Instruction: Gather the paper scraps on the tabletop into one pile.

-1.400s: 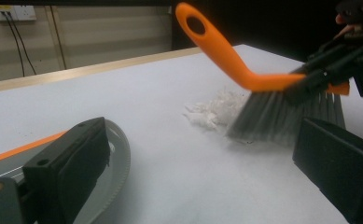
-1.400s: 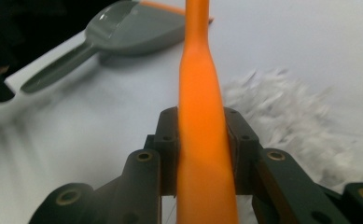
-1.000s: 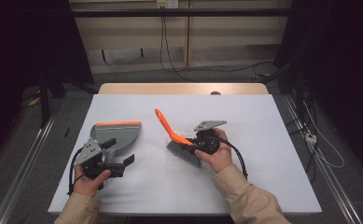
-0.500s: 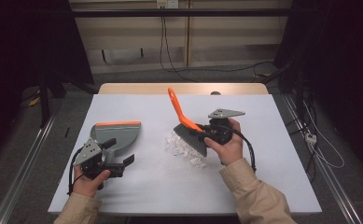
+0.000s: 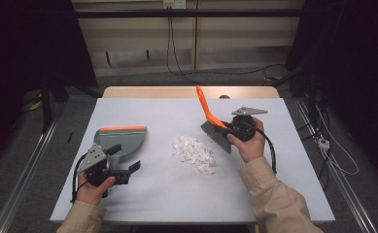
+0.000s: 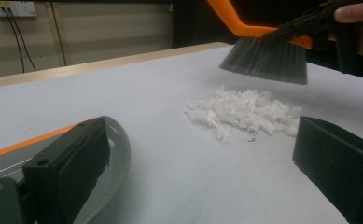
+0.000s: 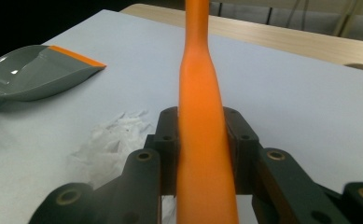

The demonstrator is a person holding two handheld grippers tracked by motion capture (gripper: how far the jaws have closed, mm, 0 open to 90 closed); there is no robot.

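Beside paper scraps (image 5: 194, 153), dustpan (image 5: 121, 141) sits unfilled.

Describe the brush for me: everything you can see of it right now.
The brush has a long orange plastic-looking handle and a block of dark grey bristles. The right hand-held gripper is shut on the handle, jaws pressing both sides. The handle slants up and away from the person. The bristles hang just above the table, apparently clear of it, beside the pile of white paper scraps without touching it.
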